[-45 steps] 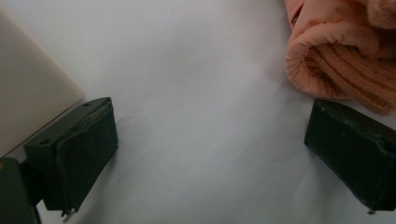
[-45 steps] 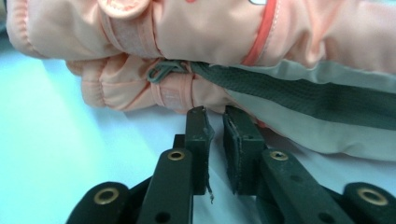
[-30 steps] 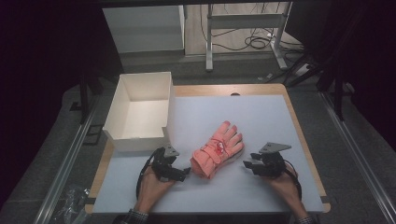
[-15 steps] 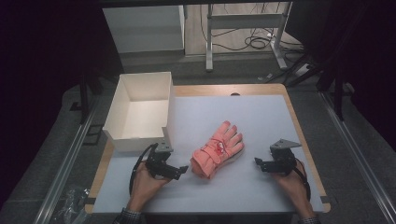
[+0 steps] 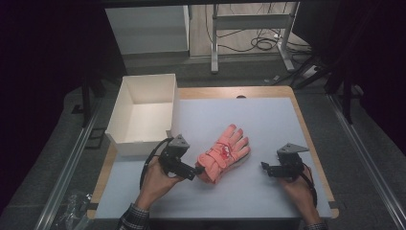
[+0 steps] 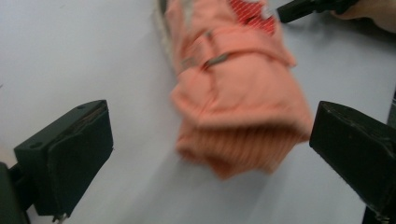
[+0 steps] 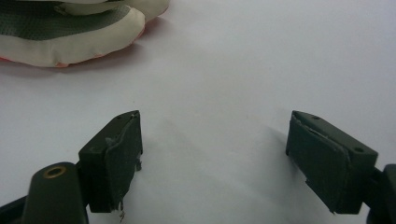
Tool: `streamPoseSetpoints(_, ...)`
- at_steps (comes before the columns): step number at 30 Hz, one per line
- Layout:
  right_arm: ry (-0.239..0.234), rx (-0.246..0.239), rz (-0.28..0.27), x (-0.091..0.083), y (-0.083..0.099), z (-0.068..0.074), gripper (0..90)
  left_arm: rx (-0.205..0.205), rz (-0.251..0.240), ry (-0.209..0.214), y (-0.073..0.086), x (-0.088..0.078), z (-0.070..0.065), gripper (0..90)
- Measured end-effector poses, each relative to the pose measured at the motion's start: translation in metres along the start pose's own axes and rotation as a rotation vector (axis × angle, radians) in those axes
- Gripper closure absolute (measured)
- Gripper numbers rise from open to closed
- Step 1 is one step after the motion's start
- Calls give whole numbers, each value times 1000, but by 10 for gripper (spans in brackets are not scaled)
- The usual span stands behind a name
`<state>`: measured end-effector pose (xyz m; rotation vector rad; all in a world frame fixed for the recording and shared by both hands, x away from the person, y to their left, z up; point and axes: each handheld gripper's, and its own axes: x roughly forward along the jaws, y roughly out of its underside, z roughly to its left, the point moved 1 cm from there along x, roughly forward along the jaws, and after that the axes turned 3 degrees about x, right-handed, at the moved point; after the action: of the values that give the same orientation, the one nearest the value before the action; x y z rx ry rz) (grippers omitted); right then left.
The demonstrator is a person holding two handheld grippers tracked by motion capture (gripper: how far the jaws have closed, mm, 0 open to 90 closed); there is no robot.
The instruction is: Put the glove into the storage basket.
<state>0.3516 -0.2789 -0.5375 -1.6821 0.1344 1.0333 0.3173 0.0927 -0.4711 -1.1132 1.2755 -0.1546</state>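
Right gripper [image 5: 266, 167] has backed off the one glove [image 5: 223, 153] — both grippers' jaws released, empty.

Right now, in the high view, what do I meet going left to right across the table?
White box → left gripper → pink glove → right gripper.

Salmon-pink glove [image 5: 222, 154] w/ red patch, cream-grey palm; white box [image 5: 143, 113]; pale blue-grey mat [image 5: 268, 120]; black jaws.
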Motion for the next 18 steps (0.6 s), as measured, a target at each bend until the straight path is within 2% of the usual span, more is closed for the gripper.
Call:
streamPoseSetpoints(3,0,-2,-1,0,0,0,188,24,11,22,-13,9,-8,1)
streamPoseSetpoints(9,1,0,-2,0,0,0,188,52,64,-3,-30,35,-14,1)
streamPoseSetpoints(13,1,-2,-2,0,0,0,188,83,119,-47,-32,57,-21,0)
streamPoseSetpoints(14,2,-4,-3,0,0,0,188,83,119,-47,-32,57,-21,0)
streamPoseSetpoints(16,2,-4,-3,0,0,0,188,86,146,-67,-29,70,-22,0)
streamPoseSetpoints(18,2,-5,-3,0,0,0,188,89,164,-82,-26,76,-22,0)
